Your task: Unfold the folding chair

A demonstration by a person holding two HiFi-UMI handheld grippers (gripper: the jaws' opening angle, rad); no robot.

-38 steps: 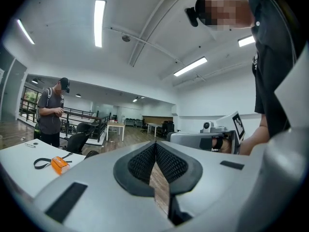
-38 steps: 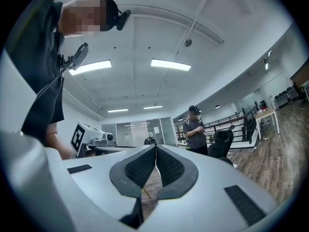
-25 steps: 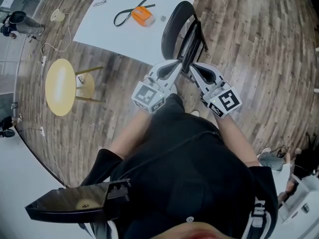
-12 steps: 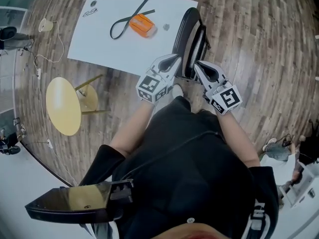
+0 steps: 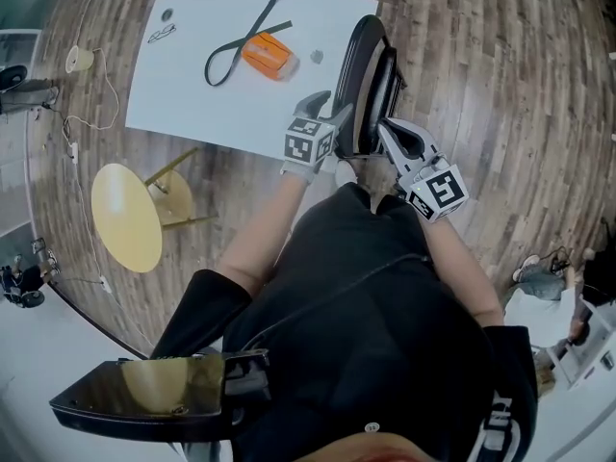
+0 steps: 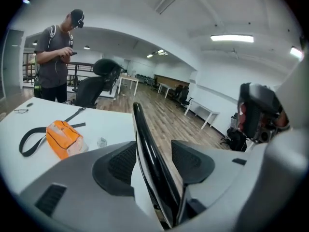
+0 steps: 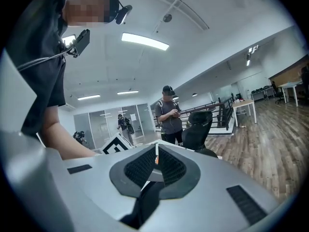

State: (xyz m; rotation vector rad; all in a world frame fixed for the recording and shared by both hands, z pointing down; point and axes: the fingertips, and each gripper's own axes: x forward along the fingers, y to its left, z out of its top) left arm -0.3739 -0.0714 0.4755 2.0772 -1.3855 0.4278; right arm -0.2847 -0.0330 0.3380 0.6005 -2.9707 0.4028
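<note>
Now the folding chair (image 5: pixel 361 75) stands upright, folded flat, long axis vertical.

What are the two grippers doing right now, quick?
Left gripper: open, jaws have just been opening, with the black edge of the folding chair between them, not pinched.
Right gripper: closed, nothing visible between its pads.

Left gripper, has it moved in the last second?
Yes. The left gripper has moved forward, from short of the white table to over its near edge. Its jaws have just been opening, with the folding chair edge-on between them.
</note>
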